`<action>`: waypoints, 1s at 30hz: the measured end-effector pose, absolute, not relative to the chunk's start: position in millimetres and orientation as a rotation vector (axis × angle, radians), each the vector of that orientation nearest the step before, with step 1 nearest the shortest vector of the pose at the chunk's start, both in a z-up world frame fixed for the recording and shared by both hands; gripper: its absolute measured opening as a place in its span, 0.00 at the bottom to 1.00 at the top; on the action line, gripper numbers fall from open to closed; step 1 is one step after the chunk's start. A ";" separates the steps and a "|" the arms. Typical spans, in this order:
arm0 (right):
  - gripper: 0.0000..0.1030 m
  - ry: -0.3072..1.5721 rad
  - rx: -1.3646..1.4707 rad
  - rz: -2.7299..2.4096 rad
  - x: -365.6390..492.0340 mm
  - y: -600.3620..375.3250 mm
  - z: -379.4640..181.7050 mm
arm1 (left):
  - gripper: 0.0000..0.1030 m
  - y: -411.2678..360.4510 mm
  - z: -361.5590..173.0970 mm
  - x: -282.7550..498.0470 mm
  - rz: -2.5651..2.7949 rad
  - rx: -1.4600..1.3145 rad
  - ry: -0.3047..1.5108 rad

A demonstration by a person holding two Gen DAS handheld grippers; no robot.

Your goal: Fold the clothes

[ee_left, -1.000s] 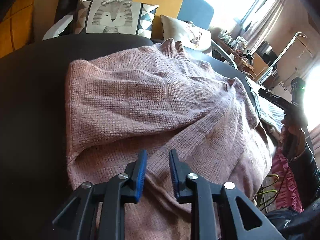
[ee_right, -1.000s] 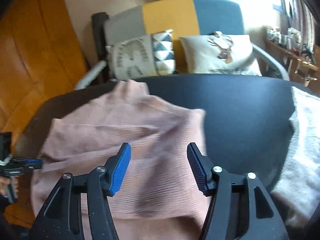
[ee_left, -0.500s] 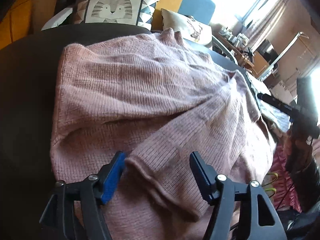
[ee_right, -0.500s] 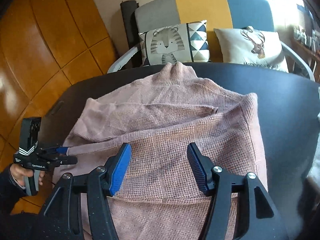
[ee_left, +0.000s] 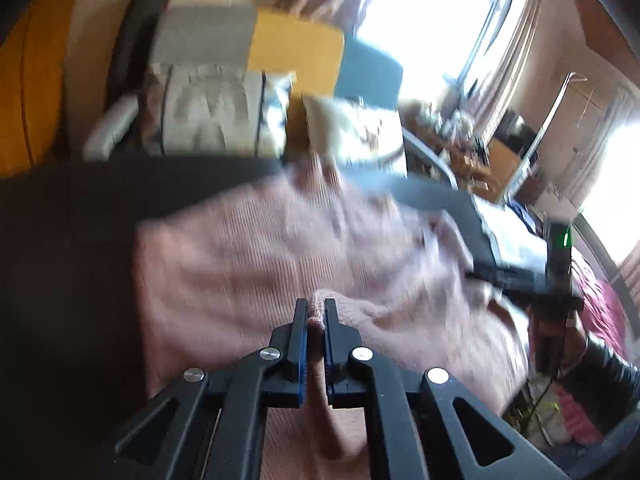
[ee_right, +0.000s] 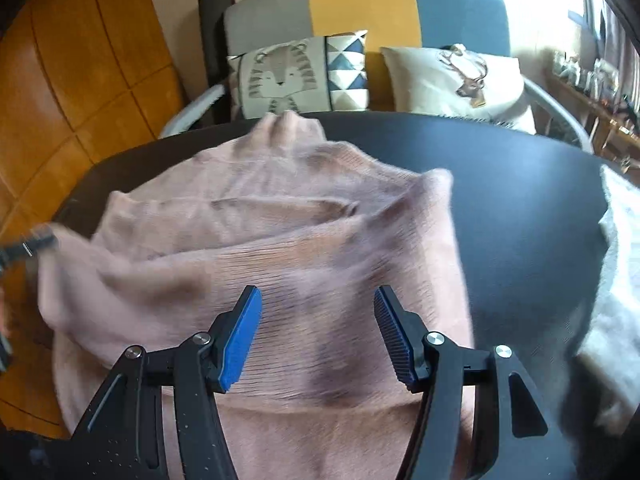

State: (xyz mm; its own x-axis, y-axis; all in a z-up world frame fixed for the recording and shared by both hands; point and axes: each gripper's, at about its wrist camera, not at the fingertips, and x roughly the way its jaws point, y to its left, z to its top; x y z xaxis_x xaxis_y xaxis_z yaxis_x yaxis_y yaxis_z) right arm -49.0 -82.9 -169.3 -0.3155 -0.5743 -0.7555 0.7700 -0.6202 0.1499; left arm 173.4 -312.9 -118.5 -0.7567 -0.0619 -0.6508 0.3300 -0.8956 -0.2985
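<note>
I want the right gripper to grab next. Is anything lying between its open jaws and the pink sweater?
Nothing visible does. The right gripper hangs open directly over the pink sweater, with only knit fabric showing between its jaws. The white garment lies off to the side on the dark table. The left gripper already pinches a sweater fold.

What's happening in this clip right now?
A person with a handheld gripper in each hand is folding a pink knit sweater spread on a dark table. The left gripper is shut on a fold of the sweater's fabric, with the view motion-blurred. The right gripper hangs open above the sweater's body, gripping nothing. The fold is not finished.
</note>
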 end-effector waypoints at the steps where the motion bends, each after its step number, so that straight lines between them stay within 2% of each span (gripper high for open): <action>1: 0.60 0.309 1.019 -2.027 -52.2 -84.2 -168.6 | 0.05 -320.3 -108.0 169.7 -2.691 0.927 0.575; 6: 0.60 0.342 1.006 -2.082 -61.5 -89.6 -168.2 | 0.05 -355.6 -88.2 143.5 -2.656 0.867 0.491; 14: 0.60 0.419 1.030 -2.113 -86.7 -112.9 -175.3 | 0.05 -379.0 -170.1 124.9 -2.486 1.143 0.561; 18: 0.59 0.418 1.115 -2.116 -118.1 -127.8 -199.6 | 0.05 -378.0 -173.7 130.0 -2.480 1.118 0.604; 20: 0.18 0.411 1.127 -2.142 -126.0 -125.8 -203.9 | 0.05 -377.6 -170.3 127.2 -2.488 1.110 0.595; 22: 0.15 0.416 1.111 -2.188 -128.8 -119.6 -202.0 | 0.06 -378.4 -165.7 123.8 -2.498 1.093 0.596; 27: 0.15 0.387 1.132 -2.287 -143.6 -101.8 -204.0 | 0.08 -380.6 -189.6 111.4 -2.417 1.194 0.588; 30: 0.21 0.377 1.184 -2.260 -152.4 -98.9 -216.5 | 0.08 -381.9 -204.1 104.0 -2.366 1.253 0.582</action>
State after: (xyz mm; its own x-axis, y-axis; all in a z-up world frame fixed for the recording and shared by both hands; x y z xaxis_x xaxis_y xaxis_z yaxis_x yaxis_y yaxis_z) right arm -152.4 -98.9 -216.5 -0.4568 -0.3434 -0.8206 0.5913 -0.8064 0.0083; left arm 104.0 -381.9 -204.1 -0.5190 -0.1507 -0.8414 0.5240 -0.8338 -0.1738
